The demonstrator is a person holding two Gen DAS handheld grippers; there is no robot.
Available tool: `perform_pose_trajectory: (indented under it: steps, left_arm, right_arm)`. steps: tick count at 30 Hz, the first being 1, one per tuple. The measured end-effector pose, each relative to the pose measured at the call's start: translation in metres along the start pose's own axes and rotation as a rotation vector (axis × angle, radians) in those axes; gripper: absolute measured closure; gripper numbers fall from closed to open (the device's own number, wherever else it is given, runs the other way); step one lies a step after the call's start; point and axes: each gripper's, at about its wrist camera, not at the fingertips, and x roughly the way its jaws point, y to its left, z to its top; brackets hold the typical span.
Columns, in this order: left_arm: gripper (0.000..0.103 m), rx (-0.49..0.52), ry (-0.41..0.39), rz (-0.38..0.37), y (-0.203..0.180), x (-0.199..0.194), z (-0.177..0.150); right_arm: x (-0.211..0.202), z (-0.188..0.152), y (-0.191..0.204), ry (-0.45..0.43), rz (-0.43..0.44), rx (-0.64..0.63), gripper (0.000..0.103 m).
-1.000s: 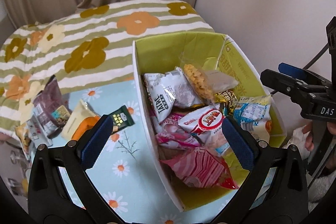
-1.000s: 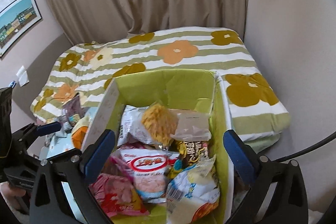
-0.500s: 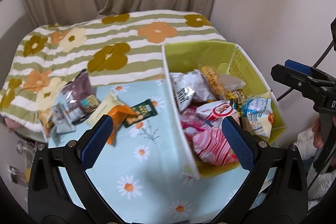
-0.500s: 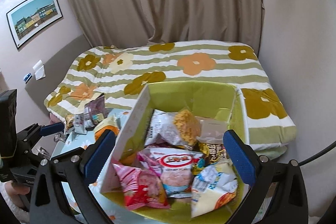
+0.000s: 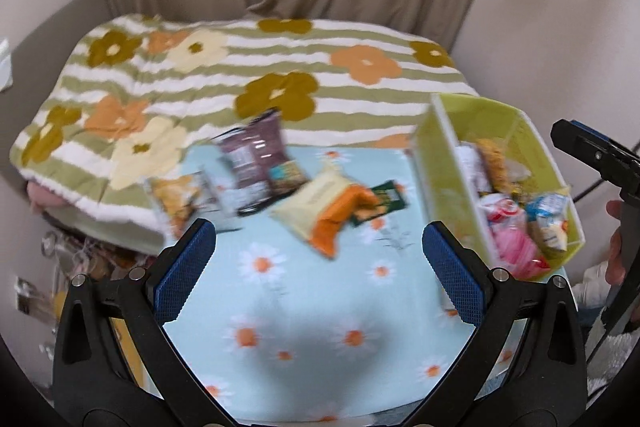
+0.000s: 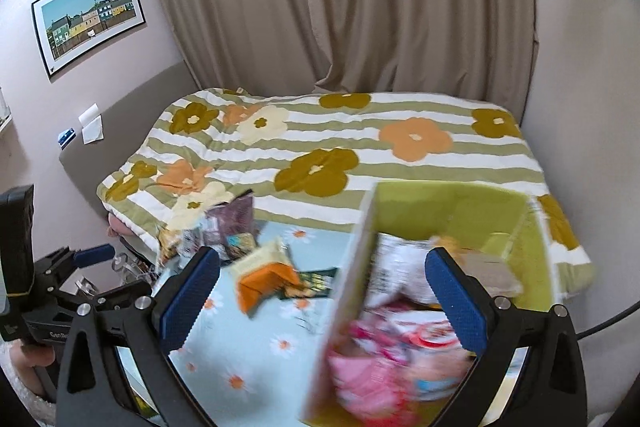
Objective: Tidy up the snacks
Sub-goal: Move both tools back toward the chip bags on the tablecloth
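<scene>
Holding nothing, two tongs (image 5: 318,255) (image 6: 322,285), one box (image 5: 528,135)

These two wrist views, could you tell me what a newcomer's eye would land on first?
Probably the lime-green box at the right of the daisy-print cloth, crammed with snack packets such as a pink one. Next, the loose packets heaped on the cloth's far left, led by a cream-and-orange bag and a dark purple pouch. Behind lies a striped flower bedspread.

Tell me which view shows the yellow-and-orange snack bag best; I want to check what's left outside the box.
The left wrist view: the yellow-and-orange snack bag lies whole on the daisy cloth, slightly blurred. The right wrist view shows it smaller and more smeared.
</scene>
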Motion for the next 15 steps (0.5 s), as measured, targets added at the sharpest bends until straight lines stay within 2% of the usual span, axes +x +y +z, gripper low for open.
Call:
perform_pose_trajectory:
  steps: [7, 15]
  left_arm:
    - [0.001, -0.057, 0.065, -0.021, 0.094, 0.025, 0.014]
    - [0.001, -0.119, 0.180, -0.109, 0.158, 0.094, 0.022]
  right_arm:
    - [0.063, 0.010, 0.060, 0.059, 0.017, 0.044, 0.001]
    - [0.141, 0.012, 0.102, 0.139, 0.020, 0.090, 0.001]
